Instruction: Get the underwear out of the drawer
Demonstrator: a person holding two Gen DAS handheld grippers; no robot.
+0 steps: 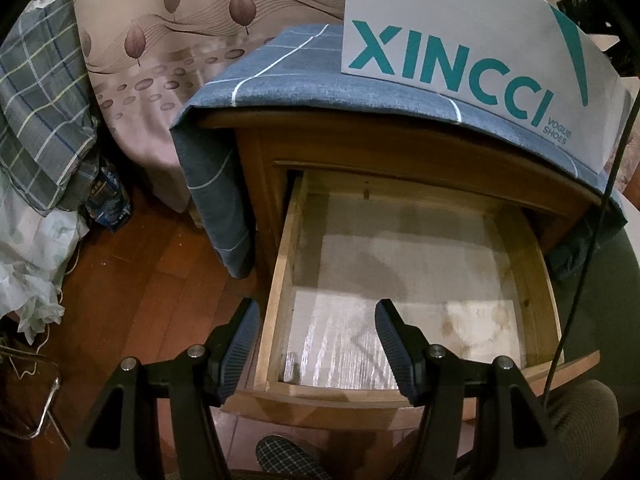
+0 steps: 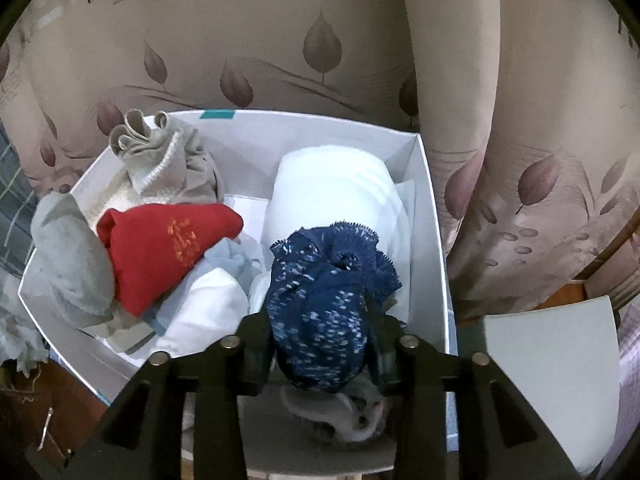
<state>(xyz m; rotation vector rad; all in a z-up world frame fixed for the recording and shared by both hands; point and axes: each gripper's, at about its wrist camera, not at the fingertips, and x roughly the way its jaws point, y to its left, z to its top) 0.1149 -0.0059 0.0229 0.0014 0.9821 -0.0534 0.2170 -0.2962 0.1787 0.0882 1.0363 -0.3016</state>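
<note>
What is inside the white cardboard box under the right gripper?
The white cardboard box holds a red garment, a grey sock, beige bunched fabric, white folded cloth and navy speckled lace underwear between the right gripper. The box floor is mostly covered.

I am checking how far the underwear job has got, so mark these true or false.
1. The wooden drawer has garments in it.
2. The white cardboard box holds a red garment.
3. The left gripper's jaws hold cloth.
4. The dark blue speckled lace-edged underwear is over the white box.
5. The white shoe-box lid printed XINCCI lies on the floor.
1. False: the wooden drawer shows only its bare lining.
2. True: the red garment lies in the white cardboard box.
3. False: the left gripper is open and holds nothing.
4. True: the dark blue speckled lace-edged underwear sits between the right gripper's jaws.
5. False: the white shoe-box lid printed XINCCI stands on the blue checked cloth covering the cabinet.
</note>
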